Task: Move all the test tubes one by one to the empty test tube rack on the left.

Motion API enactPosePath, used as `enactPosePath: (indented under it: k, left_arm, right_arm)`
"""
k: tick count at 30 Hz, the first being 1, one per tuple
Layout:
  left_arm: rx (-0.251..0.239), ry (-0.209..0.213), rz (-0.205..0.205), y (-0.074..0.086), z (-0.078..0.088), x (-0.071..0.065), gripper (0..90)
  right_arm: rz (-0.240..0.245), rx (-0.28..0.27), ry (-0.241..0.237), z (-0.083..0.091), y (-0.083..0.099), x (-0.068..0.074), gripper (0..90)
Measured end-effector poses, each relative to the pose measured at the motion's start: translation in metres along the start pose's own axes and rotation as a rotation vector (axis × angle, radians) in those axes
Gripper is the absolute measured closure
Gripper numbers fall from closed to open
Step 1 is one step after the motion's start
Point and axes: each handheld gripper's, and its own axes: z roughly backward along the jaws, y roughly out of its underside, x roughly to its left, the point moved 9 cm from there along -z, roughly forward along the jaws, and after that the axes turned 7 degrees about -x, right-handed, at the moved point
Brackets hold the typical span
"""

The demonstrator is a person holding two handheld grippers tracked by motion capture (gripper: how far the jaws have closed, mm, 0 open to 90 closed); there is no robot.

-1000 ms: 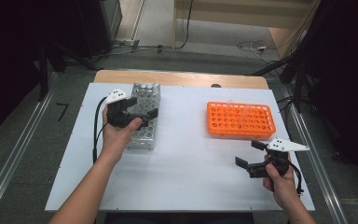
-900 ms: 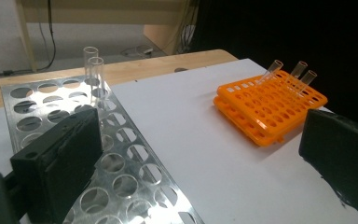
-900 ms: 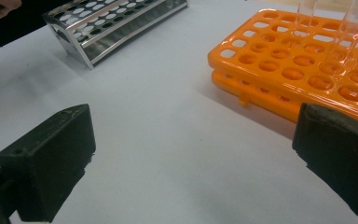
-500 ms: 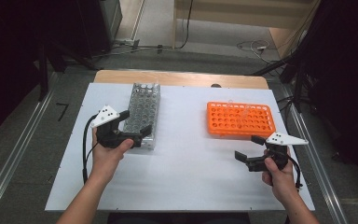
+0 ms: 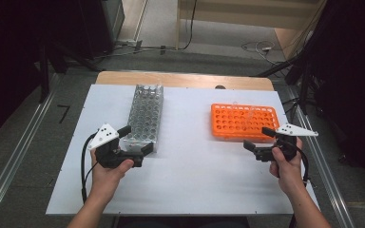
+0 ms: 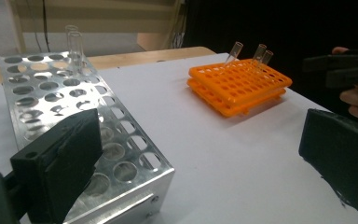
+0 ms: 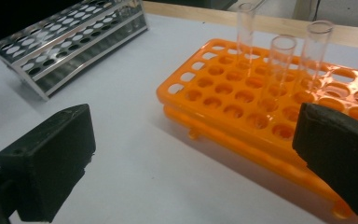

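**Both grippers open and empty beside the two racks**

We see the metal rack (image 5: 146, 118) on the left half of the white table (image 5: 190, 185), its long axis running from the near edge toward the far edge, slightly tilted so the far end leans right. Its perforated top faces up. In the left gripper view, two clear tubes (image 6: 74, 42) stand upright in holes at its far end.

The orange rack (image 5: 244, 122) sits on the right half, well apart from the metal one, with its long axis running left to right. In the right gripper view, three glass tubes (image 7: 279, 60) stand in it, mouths up, leaning a little rather than plumb.

Our left gripper (image 5: 135, 140) is at the near end of the metal rack, one jaw over the rack's near left corner and the other just off its near right corner. The jaws stand wide apart and hold nothing; the gripper points right and a little toward the far side.

Our right gripper (image 5: 259, 138) is just off the near right corner of the orange rack, pointing left. Its jaws are also spread wide with nothing between them, and they are apart from the rack.
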Motion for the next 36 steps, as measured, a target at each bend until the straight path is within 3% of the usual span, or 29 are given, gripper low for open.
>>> enactPosePath:
  k: [5,12,15,20,27,31,36]
  left_arm:
    - [0.0,0.035,0.008,0.013,0.002,-0.009,0.0]
    - [0.01,0.045,0.007,0.02,-0.001,-0.016,0.0]
    - [0.016,0.041,-0.004,0.022,-0.001,-0.016,0.0]
    - [0.033,0.037,-0.006,0.027,-0.004,-0.016,0.0]
    - [0.037,0.038,-0.01,0.028,-0.005,-0.018,0.0]
    - [0.045,0.036,-0.011,0.03,-0.005,-0.018,0.0]
    - [0.044,0.03,-0.007,0.03,-0.005,-0.017,0.0]
  right_arm:
    - [-0.03,-0.013,0.021,-0.004,-0.005,-0.015,0.0]
    - [-0.056,-0.017,0.062,-0.014,-0.004,-0.033,2.3]
    - [-0.062,0.007,0.091,-0.02,-0.003,-0.04,6.0]
    - [-0.077,0.038,0.175,-0.032,0.002,-0.052,26.5]
    - [-0.113,0.02,0.142,-0.048,0.006,-0.052,51.6]
    - [-0.106,0.033,0.141,-0.058,0.01,-0.052,57.3]
    - [-0.088,0.04,0.173,-0.066,0.012,-0.055,61.3]
